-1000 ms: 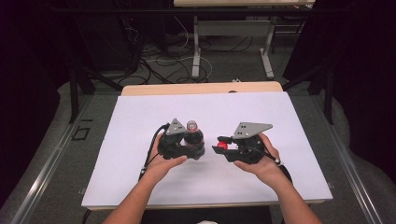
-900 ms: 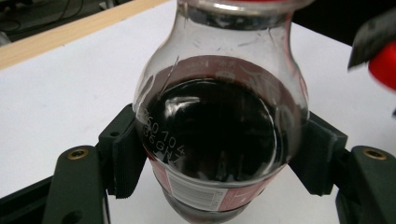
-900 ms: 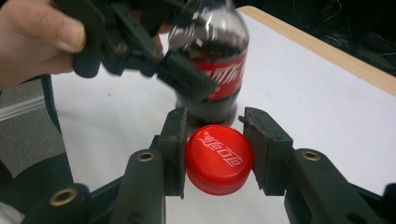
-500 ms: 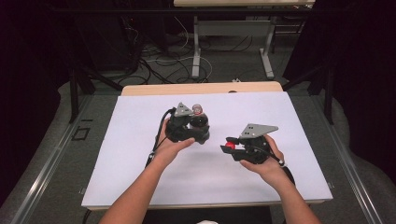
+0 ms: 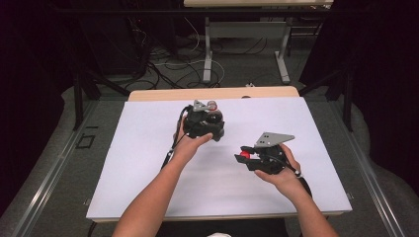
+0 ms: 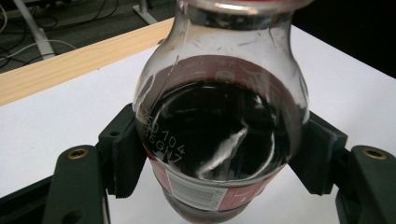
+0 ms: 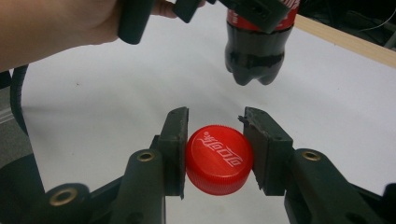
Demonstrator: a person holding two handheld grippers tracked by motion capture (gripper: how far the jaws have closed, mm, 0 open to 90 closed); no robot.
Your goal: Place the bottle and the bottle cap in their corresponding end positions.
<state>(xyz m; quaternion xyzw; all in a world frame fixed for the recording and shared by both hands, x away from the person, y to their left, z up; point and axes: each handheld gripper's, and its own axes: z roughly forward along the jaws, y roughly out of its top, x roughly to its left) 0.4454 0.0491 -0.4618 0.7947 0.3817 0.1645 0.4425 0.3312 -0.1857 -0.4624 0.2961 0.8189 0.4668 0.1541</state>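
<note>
since the earlier frame, the cola bottle has been carried farther up the white bench, clamped in the left tool and held above it; the red cap is gripped in the right tool, lower right.

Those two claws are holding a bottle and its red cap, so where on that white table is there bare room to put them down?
Nearly everywhere. The white table is bare left of the left gripper with its bottle, bare along the far wooden edge, and bare right of the right gripper with the cap. Only the strip between the grippers is tight.
</note>
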